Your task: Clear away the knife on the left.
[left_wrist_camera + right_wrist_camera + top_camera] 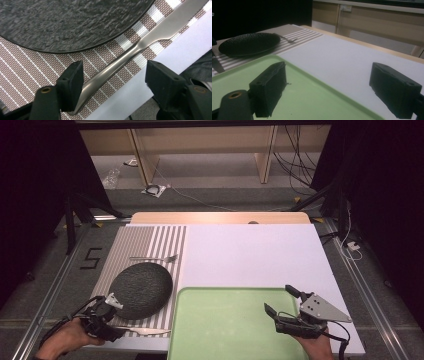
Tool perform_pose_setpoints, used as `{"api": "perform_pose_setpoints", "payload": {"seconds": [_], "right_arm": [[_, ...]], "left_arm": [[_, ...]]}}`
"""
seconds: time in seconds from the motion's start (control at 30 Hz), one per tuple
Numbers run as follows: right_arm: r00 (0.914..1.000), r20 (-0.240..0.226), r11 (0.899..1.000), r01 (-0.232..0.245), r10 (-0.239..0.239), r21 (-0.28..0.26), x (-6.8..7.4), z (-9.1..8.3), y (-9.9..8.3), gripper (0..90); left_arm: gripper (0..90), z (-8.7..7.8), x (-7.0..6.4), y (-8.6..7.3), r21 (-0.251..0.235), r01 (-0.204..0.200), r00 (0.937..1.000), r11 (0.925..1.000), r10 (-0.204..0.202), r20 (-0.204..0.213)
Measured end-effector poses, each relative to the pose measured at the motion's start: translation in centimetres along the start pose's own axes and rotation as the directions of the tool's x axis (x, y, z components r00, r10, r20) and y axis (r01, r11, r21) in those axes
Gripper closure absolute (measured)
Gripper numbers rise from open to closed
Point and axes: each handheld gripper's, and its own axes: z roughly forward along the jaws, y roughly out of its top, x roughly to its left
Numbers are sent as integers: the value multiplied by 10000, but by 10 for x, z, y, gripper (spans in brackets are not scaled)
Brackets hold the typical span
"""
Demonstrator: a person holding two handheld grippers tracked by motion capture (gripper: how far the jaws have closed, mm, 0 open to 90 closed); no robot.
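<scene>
A dark textured plate lies on a striped placemat at the table's left. Just beyond the plate is a fork. A steel knife lies on the mat's near edge. My left gripper is low over the knife's handle end. In the left gripper view the knife runs between the jaws of this gripper, which stand open and apart on either side of the handle, beside the plate. My right gripper is open above the right side of a green tray, holding nothing.
A white sheet covers the table's middle and right. In the right gripper view, the tray lies below the jaws, with the plate and fork farther left. Wooden furniture and cables stand beyond the table.
</scene>
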Motion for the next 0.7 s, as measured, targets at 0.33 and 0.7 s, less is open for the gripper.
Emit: {"api": "perform_pose_setpoints", "payload": {"seconds": [0.33, 0.7], "right_arm": [[10000, 1, 10000, 17, -17, 29, 1, 1, 0, 150], [10000, -39, 10000, 62, -62, 11, 1, 0, 0, 150]], "left_arm": [[380, 6, -2, 7, 331, -464, 9989, 9984, 460, 130], [457, 14, -5, 12, 827, -743, 9972, 9938, 746, -3]]}}
